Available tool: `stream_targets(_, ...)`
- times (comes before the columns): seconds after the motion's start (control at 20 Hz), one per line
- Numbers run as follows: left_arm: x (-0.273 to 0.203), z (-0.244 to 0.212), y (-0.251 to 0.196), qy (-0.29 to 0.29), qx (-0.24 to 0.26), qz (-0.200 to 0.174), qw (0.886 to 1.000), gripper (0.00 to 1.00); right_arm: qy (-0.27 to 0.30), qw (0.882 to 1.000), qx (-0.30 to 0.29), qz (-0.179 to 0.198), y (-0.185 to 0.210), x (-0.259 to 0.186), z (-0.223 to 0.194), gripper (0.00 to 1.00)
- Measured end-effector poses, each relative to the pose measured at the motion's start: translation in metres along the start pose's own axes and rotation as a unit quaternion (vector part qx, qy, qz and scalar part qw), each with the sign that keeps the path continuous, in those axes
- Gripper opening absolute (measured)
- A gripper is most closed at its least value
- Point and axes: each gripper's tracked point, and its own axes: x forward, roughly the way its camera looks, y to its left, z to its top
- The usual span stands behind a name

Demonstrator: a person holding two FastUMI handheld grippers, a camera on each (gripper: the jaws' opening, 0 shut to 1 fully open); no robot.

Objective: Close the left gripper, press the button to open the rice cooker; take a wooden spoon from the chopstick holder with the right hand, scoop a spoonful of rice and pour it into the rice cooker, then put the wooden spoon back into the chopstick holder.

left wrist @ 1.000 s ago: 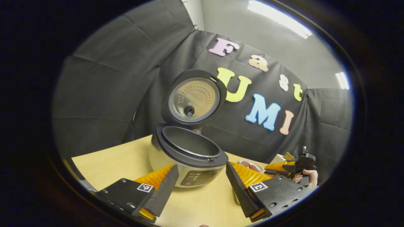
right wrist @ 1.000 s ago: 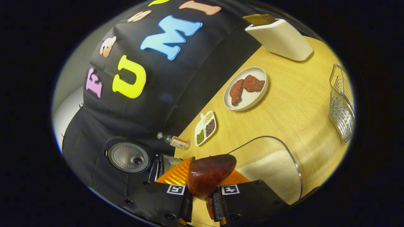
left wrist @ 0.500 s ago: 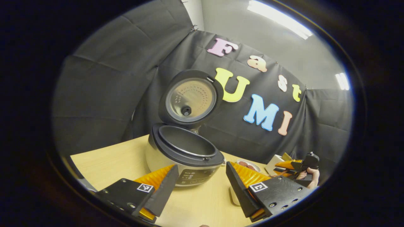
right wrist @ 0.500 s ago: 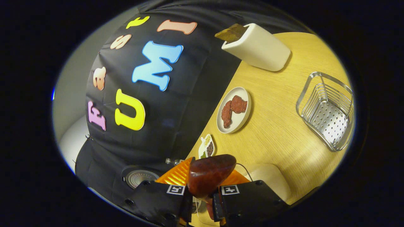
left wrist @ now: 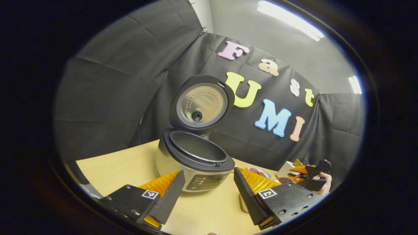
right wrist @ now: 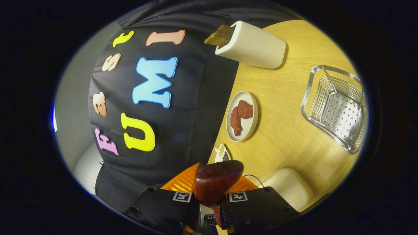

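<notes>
The rice cooker (left wrist: 196,160) stands on the wooden table (left wrist: 124,163) with its lid (left wrist: 200,104) raised and the dark inner pot bare. My left gripper (left wrist: 207,192) hangs open just in front of it, holding nothing. My right gripper (right wrist: 210,195) is shut on the dark reddish wooden spoon (right wrist: 218,181), whose bowl sticks out past the fingers; I cannot tell if it carries rice. The clear rice container (right wrist: 287,187) lies just right of the spoon. The white chopstick holder (right wrist: 253,45) stands far off with a wooden utensil (right wrist: 220,36) in it. In the left gripper view the right gripper (left wrist: 310,178) and a hand are at far right.
A white plate with meat (right wrist: 242,116) and a small divided dish (right wrist: 222,153) sit along the cloth wall. A metal wire basket (right wrist: 336,107) stands at the right on the table (right wrist: 294,81).
The right gripper has swung with the spoon: the rice cooker dropped out of its view and the rice container slid lower. The left gripper has hardly moved.
</notes>
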Motion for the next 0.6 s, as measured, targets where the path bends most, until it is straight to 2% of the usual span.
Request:
stream_targets(0.4, -0.004, 0.008, 0.012, -0.008, 0.000, 0.006, 1.000, 0.94, 0.023, 0.999, 0.021, 0.037, 0.060, 0.038, -0.034, 0.27)
stream_targets(0.5, -0.004, 0.009, 0.016, -0.010, 0.000, 0.007, 1.000, 0.94, 0.028, 0.999, 0.016, 0.043, 0.074, 0.049, -0.048, 0.24)
stream_targets(0.55, -0.004, 0.010, 0.018, -0.011, -0.001, 0.009, 1.000, 0.94, 0.032, 0.998, 0.013, 0.044, 0.081, 0.054, -0.055, 0.27)
stream_targets(0.6, -0.003, 0.010, 0.021, -0.012, -0.002, 0.011, 1.000, 0.94, 0.037, 0.998, 0.012, 0.047, 0.088, 0.058, -0.063, 0.24)
